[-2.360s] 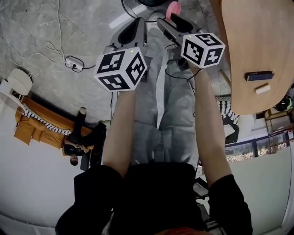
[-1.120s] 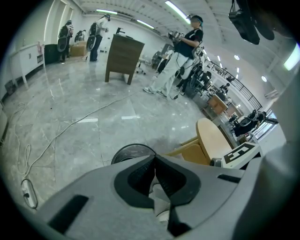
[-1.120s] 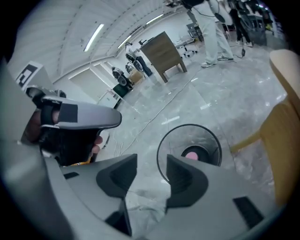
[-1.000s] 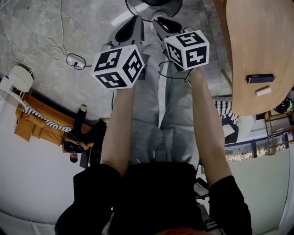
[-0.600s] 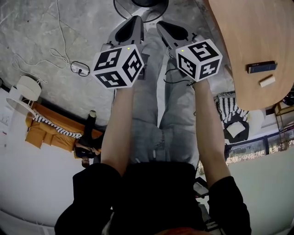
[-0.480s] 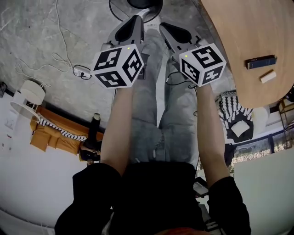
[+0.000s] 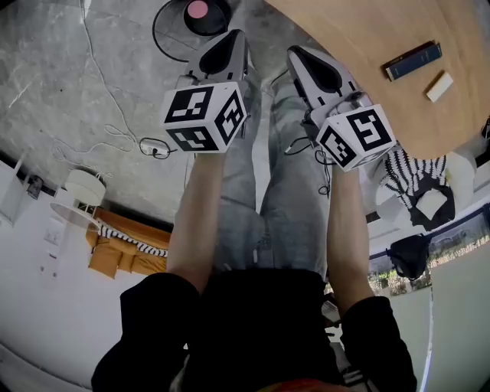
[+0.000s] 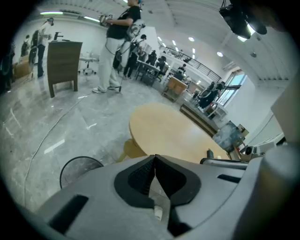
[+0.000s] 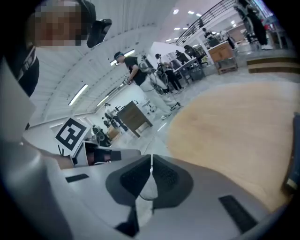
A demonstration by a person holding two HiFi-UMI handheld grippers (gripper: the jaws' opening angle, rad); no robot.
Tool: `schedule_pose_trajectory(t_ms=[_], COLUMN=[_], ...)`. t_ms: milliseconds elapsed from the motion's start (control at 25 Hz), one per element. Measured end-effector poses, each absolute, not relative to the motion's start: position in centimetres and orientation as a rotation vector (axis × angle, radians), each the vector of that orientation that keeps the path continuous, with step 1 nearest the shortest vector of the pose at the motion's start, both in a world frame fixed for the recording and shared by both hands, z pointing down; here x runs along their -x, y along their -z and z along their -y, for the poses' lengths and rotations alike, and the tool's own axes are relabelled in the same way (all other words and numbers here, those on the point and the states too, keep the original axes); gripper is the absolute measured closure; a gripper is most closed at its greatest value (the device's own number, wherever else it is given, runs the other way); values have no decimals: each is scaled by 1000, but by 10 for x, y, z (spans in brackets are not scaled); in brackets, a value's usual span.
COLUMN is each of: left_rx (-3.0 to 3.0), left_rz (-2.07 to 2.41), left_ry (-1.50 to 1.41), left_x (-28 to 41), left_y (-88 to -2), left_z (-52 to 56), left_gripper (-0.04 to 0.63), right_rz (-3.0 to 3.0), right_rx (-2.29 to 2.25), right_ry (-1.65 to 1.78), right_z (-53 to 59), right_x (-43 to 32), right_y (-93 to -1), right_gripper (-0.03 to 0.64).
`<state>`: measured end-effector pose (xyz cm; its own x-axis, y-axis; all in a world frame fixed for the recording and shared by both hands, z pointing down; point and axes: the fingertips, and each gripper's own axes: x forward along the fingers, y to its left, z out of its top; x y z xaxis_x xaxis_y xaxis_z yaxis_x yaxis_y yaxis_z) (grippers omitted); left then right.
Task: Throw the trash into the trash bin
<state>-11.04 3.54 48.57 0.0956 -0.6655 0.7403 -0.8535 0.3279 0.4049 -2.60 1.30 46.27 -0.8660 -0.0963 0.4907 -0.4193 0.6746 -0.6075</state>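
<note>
The left gripper [image 8: 154, 161] and the right gripper [image 9: 150, 164] are both keeping their jaws pressed together on nothing. Pink trash [image 7: 197, 9] is lying in the trash bin [image 7: 214, 18], just ahead of the left gripper. That drop looks finished. Next, the right gripper probably needs spreading over the small white piece [image 7: 439, 86] on the surface [image 7: 360, 31] beside it.

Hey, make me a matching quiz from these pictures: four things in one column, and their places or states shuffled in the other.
Things:
1. pink trash
2. dark bar
3. power strip
4. left claw

Places or states:
A. shut, nothing in it
B. on the wooden table
C. inside the black bin
D. on the grey floor

Pairs: 1-C, 2-B, 3-D, 4-A.
</note>
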Motion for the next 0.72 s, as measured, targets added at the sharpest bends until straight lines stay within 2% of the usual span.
schedule_pose_trajectory(t_ms=[400, 720], left_rx=[-1595, -1666], left_rz=[1494, 1421], left_ry=[-317, -375], left_x=[3, -57], left_y=[-474, -473], left_z=[17, 34], left_gripper=[586, 586], right_rz=[2415, 2304], right_rx=[-898, -1164], right_ry=[-1155, -1167], right_z=[41, 63], right_x=[-109, -183], right_y=[-458, -466], right_gripper=[598, 597])
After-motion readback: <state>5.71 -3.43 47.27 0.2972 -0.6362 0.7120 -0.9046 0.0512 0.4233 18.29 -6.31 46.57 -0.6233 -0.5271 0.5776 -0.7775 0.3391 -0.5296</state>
